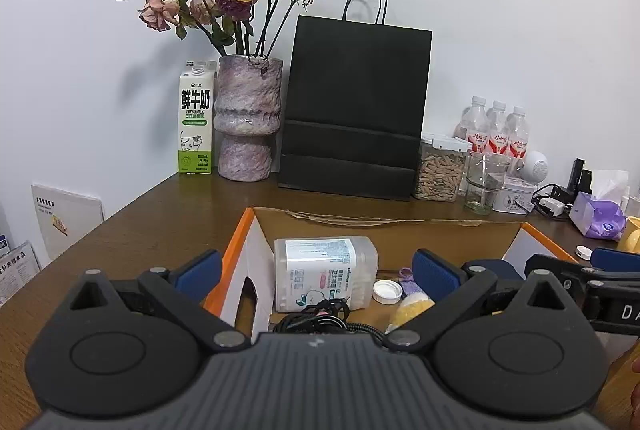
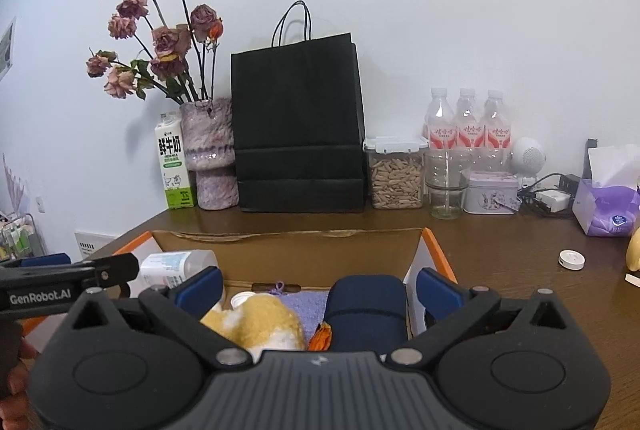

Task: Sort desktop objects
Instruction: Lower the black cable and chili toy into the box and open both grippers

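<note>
An open cardboard box with orange edges point(image 1: 400, 226) point(image 2: 288, 240) sits on the brown desk, and both grippers hover over its near side. My left gripper point(image 1: 316, 272) is open; a clear plastic swab case point(image 1: 326, 272) lies in the box ahead between its blue pads, which do not touch it. A white cap point(image 1: 387, 291), a black cable point(image 1: 316, 316) and a yellow plush point(image 1: 412, 308) lie beside the case. My right gripper point(image 2: 320, 288) is open too, above the yellow plush point(image 2: 260, 322), a purple cloth point(image 2: 304, 308) and a dark blue roll point(image 2: 366, 310).
Along the wall stand a milk carton point(image 1: 195, 118), a vase of dried roses point(image 1: 248, 118), a black paper bag point(image 1: 356, 110), a jar of seeds point(image 2: 396, 176), a glass point(image 2: 446, 184), water bottles point(image 2: 466, 122) and a tin point(image 2: 490, 194). A tissue pack point(image 2: 606, 206) and a white disc point(image 2: 571, 259) lie to the right.
</note>
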Demonstrator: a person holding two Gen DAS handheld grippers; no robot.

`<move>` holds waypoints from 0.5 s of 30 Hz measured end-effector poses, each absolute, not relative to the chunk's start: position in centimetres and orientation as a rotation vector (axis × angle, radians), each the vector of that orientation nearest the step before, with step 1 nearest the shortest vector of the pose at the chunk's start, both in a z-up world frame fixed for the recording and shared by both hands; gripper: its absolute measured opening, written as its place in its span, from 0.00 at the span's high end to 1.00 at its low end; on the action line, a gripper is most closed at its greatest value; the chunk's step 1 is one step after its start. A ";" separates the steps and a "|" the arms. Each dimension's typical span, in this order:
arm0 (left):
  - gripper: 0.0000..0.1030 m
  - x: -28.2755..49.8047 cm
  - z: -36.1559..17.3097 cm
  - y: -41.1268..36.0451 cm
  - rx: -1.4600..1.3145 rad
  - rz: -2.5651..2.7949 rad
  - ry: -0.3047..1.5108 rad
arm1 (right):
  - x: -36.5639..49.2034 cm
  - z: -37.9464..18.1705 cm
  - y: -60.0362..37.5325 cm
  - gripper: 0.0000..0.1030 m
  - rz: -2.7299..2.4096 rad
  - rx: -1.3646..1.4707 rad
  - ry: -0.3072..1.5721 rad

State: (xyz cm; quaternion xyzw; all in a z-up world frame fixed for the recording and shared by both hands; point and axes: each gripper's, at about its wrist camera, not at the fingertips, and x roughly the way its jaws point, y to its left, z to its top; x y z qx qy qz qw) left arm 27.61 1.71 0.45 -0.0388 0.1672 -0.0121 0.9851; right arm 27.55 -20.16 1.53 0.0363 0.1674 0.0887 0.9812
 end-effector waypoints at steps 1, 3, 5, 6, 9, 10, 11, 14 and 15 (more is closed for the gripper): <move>0.00 27.6 0.4 1.7 -0.076 -0.024 0.336 | 27.6 1.5 -20.1 0.00 0.179 0.072 0.338; 0.00 27.6 0.4 1.8 -0.073 -0.024 0.335 | 27.6 1.4 -20.1 0.00 0.179 0.070 0.341; 0.00 27.6 0.4 1.8 -0.078 -0.031 0.332 | 27.5 1.4 -20.1 0.00 0.180 0.070 0.343; 0.00 27.6 0.4 1.8 -0.078 -0.031 0.331 | 27.5 1.4 -20.1 0.00 0.181 0.070 0.343; 0.00 27.6 0.3 1.8 -0.075 -0.027 0.333 | 27.5 1.3 -20.1 0.00 0.182 0.069 0.343; 0.00 27.6 0.3 1.7 -0.075 -0.030 0.334 | 27.5 1.3 -20.0 0.00 0.182 0.069 0.344; 0.00 27.5 0.4 1.7 -0.074 -0.031 0.333 | 27.5 1.3 -20.0 0.00 0.184 0.068 0.344; 0.00 27.3 0.5 1.6 -0.070 -0.037 0.327 | 27.5 1.3 -19.9 0.00 0.189 0.062 0.350; 0.00 27.2 0.7 1.5 -0.070 -0.042 0.323 | 27.4 1.3 -19.9 0.00 0.194 0.057 0.357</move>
